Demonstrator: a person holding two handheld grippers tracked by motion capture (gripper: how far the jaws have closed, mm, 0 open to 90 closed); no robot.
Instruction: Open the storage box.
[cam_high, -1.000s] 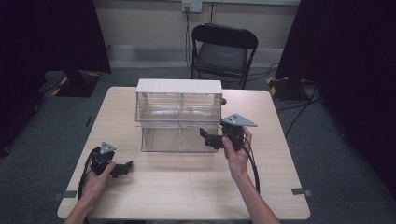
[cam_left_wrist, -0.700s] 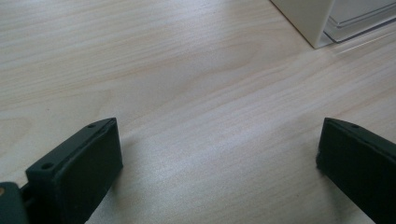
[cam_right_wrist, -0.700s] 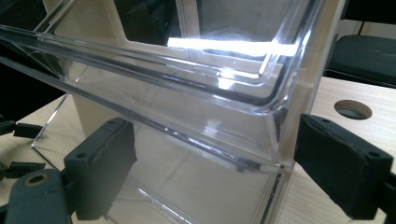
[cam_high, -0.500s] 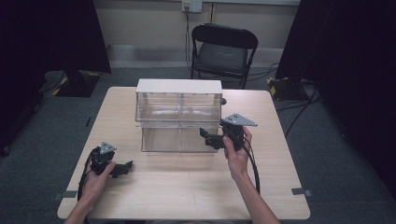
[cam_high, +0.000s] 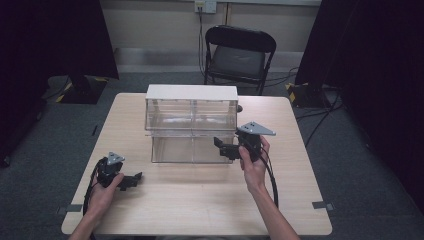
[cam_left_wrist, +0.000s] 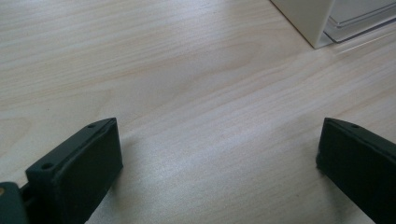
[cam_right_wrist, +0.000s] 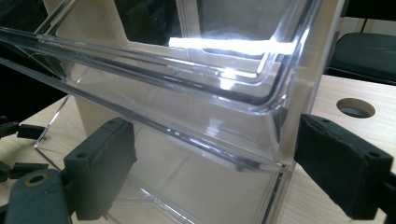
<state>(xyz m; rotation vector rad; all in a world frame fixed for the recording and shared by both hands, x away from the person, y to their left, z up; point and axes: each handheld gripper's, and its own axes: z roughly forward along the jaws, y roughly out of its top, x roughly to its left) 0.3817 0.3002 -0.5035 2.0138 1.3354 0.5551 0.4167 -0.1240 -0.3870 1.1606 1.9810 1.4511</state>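
A clear plastic drawer cabinet (cam_high: 191, 125) with a white top and side walls stands at the middle of the wooden table (cam_high: 200, 200). My right gripper (cam_high: 223, 148) is open at the cabinet's lower right front corner, held above the table. In the right gripper view the jaws straddle the clear front edge of a drawer (cam_right_wrist: 205, 116), one jaw on each side of it, without touching. My left gripper (cam_high: 134, 180) rests low on the table at the front left, open, with bare wood between its jaws (cam_left_wrist: 210, 154). The cabinet's white corner (cam_left_wrist: 308, 23) shows at the top right of the left gripper view.
A black folding chair (cam_high: 239, 55) stands beyond the table's far edge. A round cable hole (cam_right_wrist: 355, 107) is in the tabletop behind the cabinet's right side. Cables trail from both grippers toward the table's front edge. Dark curtains hang at both sides of the room.
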